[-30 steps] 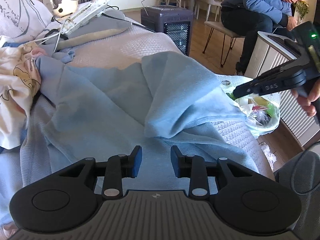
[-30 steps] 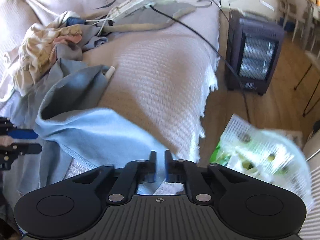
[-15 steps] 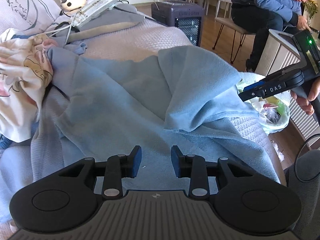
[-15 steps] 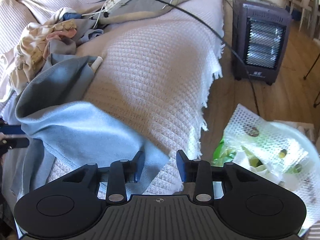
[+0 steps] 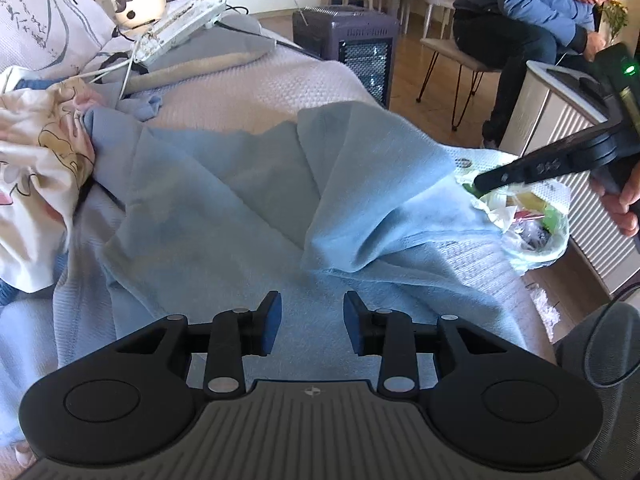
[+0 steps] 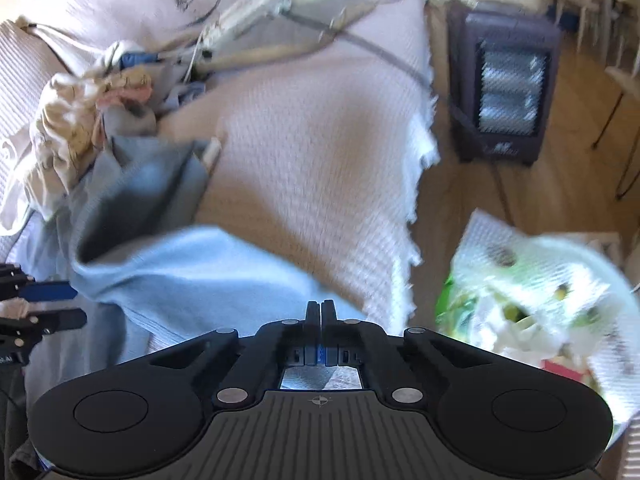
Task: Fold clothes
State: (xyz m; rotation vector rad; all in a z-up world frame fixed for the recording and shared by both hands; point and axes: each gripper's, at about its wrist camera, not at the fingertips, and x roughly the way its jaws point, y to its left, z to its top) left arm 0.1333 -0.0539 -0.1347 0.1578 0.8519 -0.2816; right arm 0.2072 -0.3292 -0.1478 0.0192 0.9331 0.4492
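Here, left gripper [image 5: 312,322] spread above blue garment [image 5: 224,200] — right gripper [image 6: 320,312] pressed together, nothing visibly pinched.

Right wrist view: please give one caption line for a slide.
Right gripper fingers shut at the light blue garment's edge on the bed.

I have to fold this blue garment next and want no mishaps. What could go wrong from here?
1. The right gripper is shut at the blue garment's edge, but the blurred view does not show whether cloth is caught; a lift may slip.
2. The open trash bag sits right beside that edge, so a dropped corner could land in it.
3. The left gripper is open, pinning nothing, so pulling may drag everything.
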